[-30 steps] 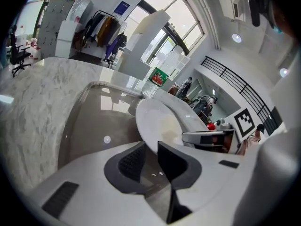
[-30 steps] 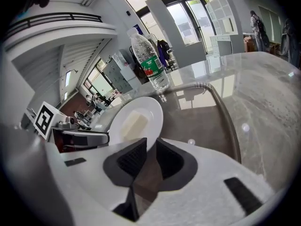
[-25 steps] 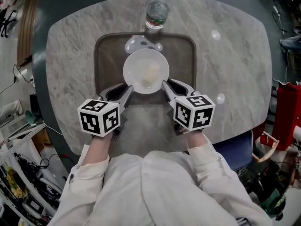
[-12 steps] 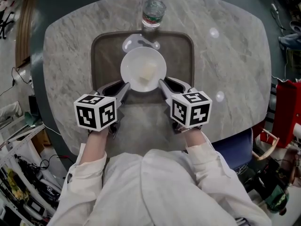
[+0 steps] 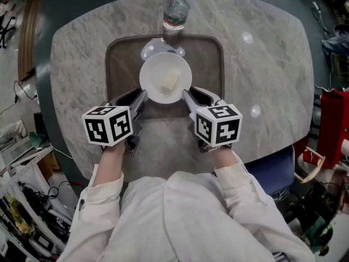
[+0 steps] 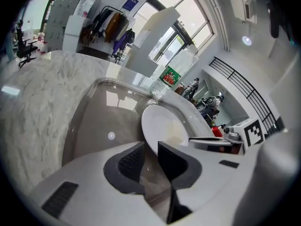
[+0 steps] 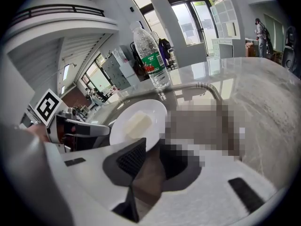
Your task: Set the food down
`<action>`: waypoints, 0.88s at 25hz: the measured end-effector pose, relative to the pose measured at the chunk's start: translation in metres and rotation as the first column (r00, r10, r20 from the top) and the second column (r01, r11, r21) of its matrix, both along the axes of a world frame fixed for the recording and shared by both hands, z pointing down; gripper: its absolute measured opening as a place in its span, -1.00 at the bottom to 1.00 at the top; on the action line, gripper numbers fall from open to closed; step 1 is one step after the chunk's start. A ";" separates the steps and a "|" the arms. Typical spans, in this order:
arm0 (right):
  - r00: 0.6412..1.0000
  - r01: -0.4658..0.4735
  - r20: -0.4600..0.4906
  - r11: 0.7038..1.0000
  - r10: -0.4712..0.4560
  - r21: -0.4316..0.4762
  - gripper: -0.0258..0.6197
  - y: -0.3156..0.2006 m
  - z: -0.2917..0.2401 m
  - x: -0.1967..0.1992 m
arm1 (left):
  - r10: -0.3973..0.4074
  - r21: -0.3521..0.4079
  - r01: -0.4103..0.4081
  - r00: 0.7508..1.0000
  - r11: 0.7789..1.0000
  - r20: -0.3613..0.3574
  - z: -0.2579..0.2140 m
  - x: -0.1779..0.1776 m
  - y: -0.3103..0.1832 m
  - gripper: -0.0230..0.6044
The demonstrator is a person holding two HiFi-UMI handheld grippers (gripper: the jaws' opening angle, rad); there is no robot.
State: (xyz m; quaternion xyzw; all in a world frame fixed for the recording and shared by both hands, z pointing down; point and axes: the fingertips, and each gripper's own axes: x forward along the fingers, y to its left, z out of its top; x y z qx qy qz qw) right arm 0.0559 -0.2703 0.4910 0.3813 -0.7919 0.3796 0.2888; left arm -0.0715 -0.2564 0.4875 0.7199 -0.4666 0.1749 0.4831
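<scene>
As left claw grips plate, right claw too

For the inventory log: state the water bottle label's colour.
The label on the water bottle is green with a red patch; clearest in the right gripper view.

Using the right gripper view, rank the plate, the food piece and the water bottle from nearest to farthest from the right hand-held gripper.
1. Plate: rim between the right hand-held gripper's jaws.
2. Food piece: lying on the plate.
3. Water bottle: upright, beyond the plate.
</scene>
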 end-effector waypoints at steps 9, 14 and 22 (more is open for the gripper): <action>0.998 -0.056 0.013 0.996 0.056 0.071 -0.76 0.009 -0.020 0.011 | -0.012 0.069 0.014 1.000 0.998 -0.021 -0.019 -0.007 0.012 -0.69; 0.996 -0.084 0.042 0.988 0.079 0.132 -0.76 0.029 -0.045 0.008 | 0.020 0.177 -0.010 0.998 0.984 -0.055 -0.047 -0.009 0.029 -0.69; 0.984 -0.107 0.167 0.961 0.065 0.254 -0.86 0.089 -0.100 -0.005 | 0.121 0.448 0.004 0.961 0.894 -0.250 -0.134 -0.013 0.088 -0.72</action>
